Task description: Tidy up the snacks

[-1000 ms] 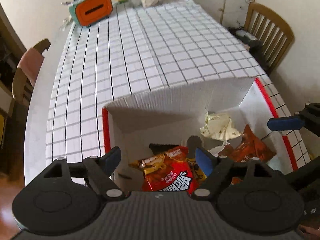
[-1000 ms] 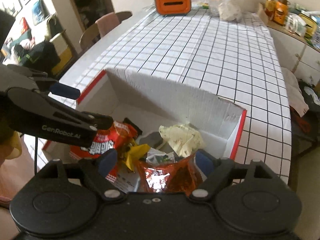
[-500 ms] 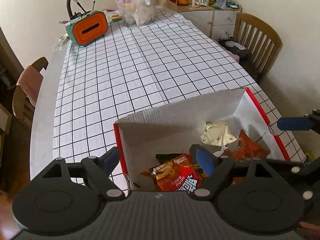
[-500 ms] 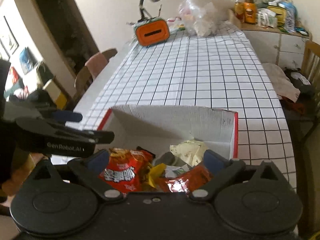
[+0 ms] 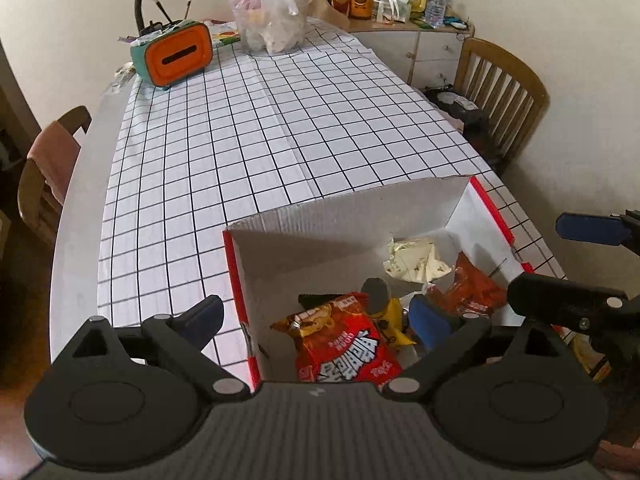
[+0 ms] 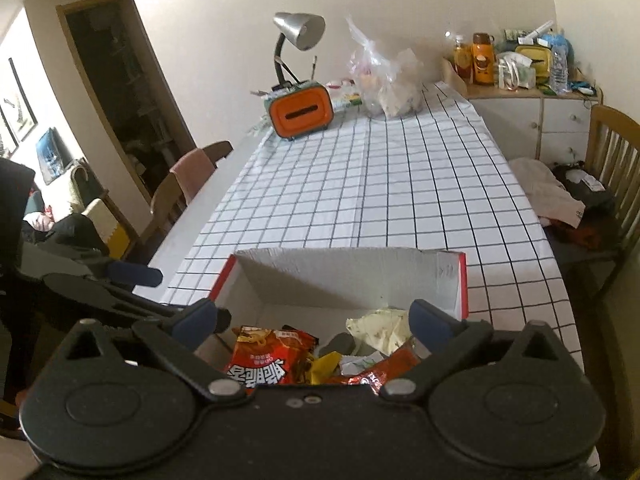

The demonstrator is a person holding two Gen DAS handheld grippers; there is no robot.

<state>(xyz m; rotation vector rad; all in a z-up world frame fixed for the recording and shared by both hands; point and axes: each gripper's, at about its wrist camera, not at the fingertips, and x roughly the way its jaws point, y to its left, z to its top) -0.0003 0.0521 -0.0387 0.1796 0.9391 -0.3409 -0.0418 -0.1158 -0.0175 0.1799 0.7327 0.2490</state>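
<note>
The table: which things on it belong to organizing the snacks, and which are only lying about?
Belong to the job:
- cardboard box
- red snack bag
- orange snack bag
- pale crumpled wrapper
- yellow packet

Only lying about:
- orange tissue box
- desk lamp
- clear plastic bag

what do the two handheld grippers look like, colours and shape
Both the left gripper and right gripper are matte black, each with two round discs, silver pivot screws and angled arms ending in blue fingertip pads. No cables or sleeves show.
</note>
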